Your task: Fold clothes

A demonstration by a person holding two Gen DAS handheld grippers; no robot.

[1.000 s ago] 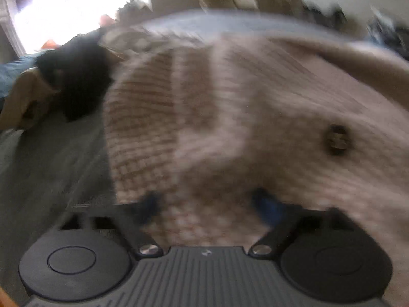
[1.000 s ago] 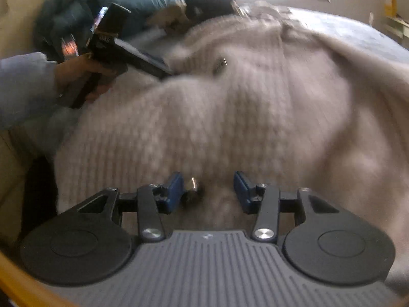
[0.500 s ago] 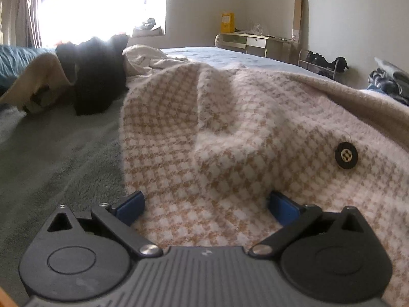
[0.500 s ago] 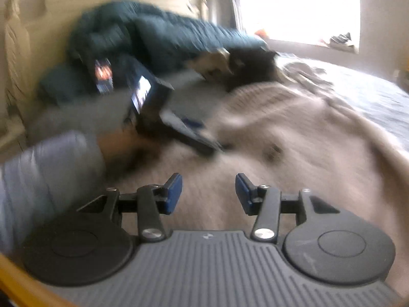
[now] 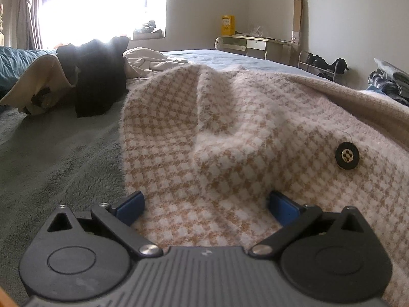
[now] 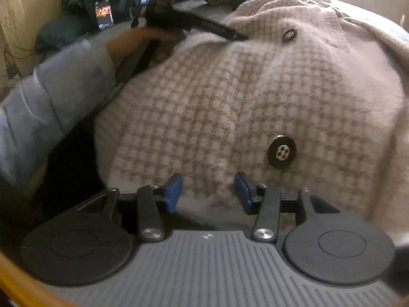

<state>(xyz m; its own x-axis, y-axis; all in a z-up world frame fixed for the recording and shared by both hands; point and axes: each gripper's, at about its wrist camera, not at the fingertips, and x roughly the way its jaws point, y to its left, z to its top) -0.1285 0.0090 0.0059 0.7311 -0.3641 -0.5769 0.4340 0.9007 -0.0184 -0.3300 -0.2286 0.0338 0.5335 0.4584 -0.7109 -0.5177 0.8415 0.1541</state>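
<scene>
A beige-and-white houndstooth cardigan (image 5: pixel 230 140) with black buttons (image 5: pixel 347 155) lies rumpled on the bed. My left gripper (image 5: pixel 207 204) is open wide, low over the cardigan's left edge, with the cloth lying loose between its blue pads (image 5: pixel 130 203). In the right wrist view the cardigan (image 6: pixel 230 97) fills the frame. My right gripper (image 6: pixel 208 192) is open at its near hem, just left of a button (image 6: pixel 282 152). At the far side a hand in a light blue sleeve (image 6: pixel 51 97) holds the left gripper (image 6: pixel 240 35) against the cloth near another button (image 6: pixel 289 35).
The bed has a grey-green blanket (image 5: pixel 51 153). A black garment (image 5: pixel 99 81) and a cream one (image 5: pixel 33 84) lie at the far left. A desk (image 5: pixel 255 44), a shoe rack (image 5: pixel 324 65) and stacked clothes (image 5: pixel 388 81) stand along the wall. A dark teal duvet (image 6: pixel 76 7) lies by the headboard.
My left gripper's fingers have spread wider and the cloth now lies loose between them. The right gripper swung away and came back down to the cardigan's near hem.
</scene>
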